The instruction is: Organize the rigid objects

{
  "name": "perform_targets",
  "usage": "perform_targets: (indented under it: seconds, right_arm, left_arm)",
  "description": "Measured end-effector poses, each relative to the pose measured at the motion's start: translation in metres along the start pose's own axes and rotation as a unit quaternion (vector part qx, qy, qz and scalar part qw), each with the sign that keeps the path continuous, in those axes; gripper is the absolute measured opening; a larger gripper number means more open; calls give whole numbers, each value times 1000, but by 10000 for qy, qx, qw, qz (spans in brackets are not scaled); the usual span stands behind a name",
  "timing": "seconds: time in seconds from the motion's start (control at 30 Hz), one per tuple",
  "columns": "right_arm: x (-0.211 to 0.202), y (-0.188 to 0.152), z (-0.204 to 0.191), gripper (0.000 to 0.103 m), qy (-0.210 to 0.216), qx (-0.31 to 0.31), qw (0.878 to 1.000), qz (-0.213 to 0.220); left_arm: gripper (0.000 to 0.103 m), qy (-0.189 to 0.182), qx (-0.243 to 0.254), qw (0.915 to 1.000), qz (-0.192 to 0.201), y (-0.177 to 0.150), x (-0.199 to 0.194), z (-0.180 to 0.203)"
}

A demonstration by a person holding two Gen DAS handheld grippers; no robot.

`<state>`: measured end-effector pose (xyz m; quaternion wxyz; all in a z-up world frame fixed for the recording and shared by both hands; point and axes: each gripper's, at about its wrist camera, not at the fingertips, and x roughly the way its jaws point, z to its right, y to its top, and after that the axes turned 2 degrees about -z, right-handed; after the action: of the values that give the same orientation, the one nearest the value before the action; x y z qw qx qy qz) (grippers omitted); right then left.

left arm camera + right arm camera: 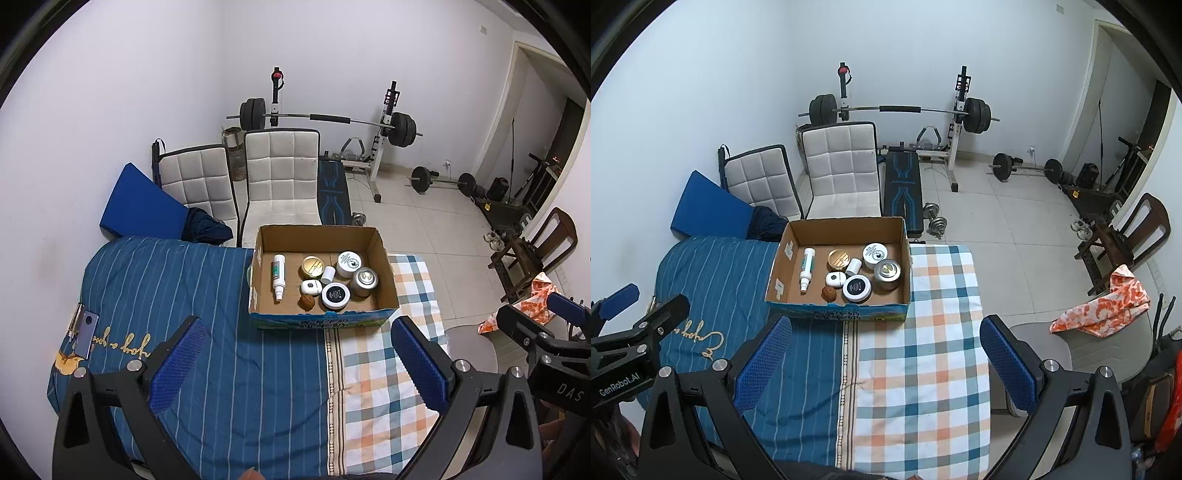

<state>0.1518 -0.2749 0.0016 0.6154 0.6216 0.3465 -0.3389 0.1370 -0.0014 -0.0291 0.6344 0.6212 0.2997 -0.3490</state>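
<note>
An open cardboard box (384,266) (775,266) stands on the bed. In it lie a white spray bottle (278,276) (806,269), a gold-lidded tin (312,267) (839,259), a white jar (348,263) (875,255), a silver can (364,281) (887,274), a black-lidded jar (335,295) (857,288), a small white case (311,287) (836,278) and a brown walnut (307,302) (829,294). My left gripper (299,332) is open and empty, short of the box. My right gripper (886,328) is open and empty too.
The bed has a blue striped sheet (166,295) and a plaid cloth (923,350). A clipboard (83,328) lies at the sheet's left. Two white chairs (280,173), a weight bench (901,184) and a barbell rack stand behind. An orange cloth (1108,306) lies on a chair at right.
</note>
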Motion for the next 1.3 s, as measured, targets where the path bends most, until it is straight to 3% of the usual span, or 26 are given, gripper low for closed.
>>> perform_targets:
  seconds: [1.3]
  right_arm:
    - [-14, 9, 4, 103, -165, 126, 9997, 114]
  left_arm:
    - [103, 156, -81, 9998, 113, -1, -5, -3]
